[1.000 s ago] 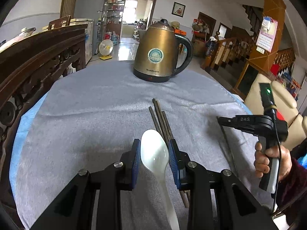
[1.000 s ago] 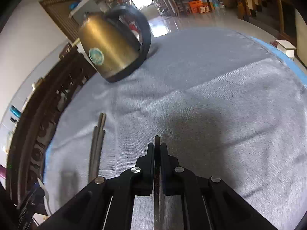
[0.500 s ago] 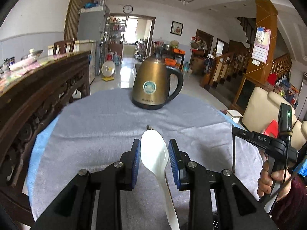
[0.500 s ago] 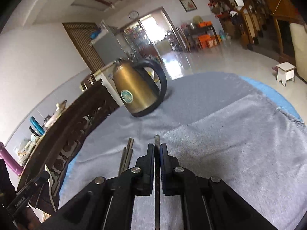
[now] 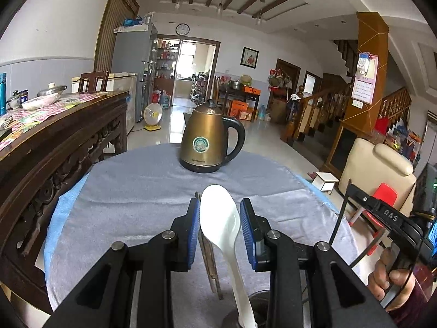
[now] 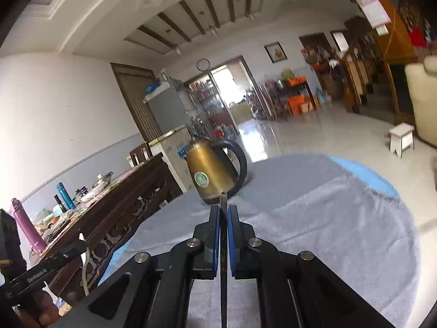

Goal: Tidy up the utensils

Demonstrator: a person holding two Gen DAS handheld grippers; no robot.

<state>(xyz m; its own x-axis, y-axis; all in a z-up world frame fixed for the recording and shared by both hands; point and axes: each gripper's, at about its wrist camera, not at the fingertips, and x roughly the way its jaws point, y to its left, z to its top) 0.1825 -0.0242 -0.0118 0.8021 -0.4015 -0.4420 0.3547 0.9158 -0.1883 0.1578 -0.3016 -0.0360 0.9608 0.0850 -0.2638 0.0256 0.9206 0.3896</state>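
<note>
Left claw (image 5: 220, 228) clamped on a white spoon (image 5: 222, 227), right claw (image 6: 223, 222) pinched tight on one dark chopstick (image 6: 223, 259), both above the counter (image 5: 136, 191).

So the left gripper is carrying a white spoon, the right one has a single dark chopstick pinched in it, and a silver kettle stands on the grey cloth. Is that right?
Nearly. The kettle is bronze-gold with a black handle, not silver; the left wrist view shows it clearly. The rest holds: the white spoon sits in the left gripper, the right gripper pinches a single dark chopstick, and the kettle stands on the grey cloth.
</note>
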